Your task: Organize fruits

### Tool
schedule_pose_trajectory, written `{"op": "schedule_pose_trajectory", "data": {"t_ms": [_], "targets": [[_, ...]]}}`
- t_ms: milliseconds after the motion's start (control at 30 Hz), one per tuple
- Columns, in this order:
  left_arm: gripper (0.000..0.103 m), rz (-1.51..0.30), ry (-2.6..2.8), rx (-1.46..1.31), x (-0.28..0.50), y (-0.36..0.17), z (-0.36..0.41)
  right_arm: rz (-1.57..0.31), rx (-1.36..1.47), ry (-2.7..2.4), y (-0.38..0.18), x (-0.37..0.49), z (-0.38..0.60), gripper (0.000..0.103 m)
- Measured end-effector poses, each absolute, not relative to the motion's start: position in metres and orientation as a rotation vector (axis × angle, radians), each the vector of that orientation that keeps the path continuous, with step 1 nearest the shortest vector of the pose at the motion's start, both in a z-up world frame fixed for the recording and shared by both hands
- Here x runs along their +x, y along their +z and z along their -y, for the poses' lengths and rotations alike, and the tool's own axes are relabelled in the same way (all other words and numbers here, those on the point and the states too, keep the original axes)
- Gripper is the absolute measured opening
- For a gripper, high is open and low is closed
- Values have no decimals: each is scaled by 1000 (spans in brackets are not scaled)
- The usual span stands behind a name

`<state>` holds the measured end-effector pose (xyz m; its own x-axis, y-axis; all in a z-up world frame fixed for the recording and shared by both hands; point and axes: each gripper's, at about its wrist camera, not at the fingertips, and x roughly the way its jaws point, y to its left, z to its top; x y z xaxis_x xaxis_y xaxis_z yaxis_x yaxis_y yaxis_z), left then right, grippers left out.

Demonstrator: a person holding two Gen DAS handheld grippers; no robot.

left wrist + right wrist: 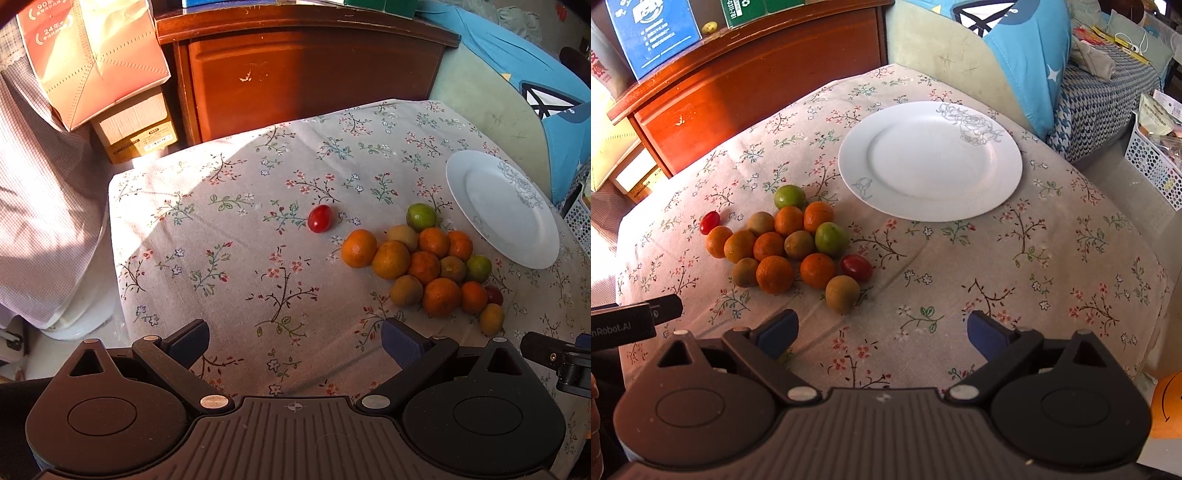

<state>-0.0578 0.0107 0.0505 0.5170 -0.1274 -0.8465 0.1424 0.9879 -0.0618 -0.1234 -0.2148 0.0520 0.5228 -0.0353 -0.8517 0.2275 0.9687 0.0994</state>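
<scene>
A worktop [1015, 258] under a flowered cloth stands in a sunlit room, with a reddish wooden cabinet [306, 77] at its far side and a blue cushion [1027, 48] to the far right. A white plate [931, 162] with a grey rose drawn on its rim lies on the cloth and carries nothing. The fruits [790, 247] sit in a loose cluster on the cloth just left of the plate and nearer: oranges, brownish kiwis, two green ones and a small red tomato at the cluster's right edge. A second cherry tomato [320, 218] lies apart at the left of the pile. Judging from this, the sorting has not begun; every piece is yet to be moved, likely onto the plate. The left gripper [293, 345] hangs above bare cloth with its jaws spread wide and nothing between them. The right gripper [882, 332] hovers near the closest kiwi, its jaws wide and closing slightly, with nothing between them. The right wrist view shows the whole plate and a white basket [1156, 162] at the far right; the left wrist view cuts the plate's far right edge but shows stacked cardboard boxes [136, 125] far left.
</scene>
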Motion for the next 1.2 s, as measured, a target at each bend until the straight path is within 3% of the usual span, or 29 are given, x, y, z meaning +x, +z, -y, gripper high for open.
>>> {"op": "schedule_pose_trajectory", "data": {"t_ms": [600, 1200], "targets": [[100, -1030, -257, 96, -73, 41, 21, -920, 173, -198, 52, -135, 225, 99], [100, -1027, -287, 133, -82, 39, 37, -947, 147, -186, 47, -134, 221, 100]]}}
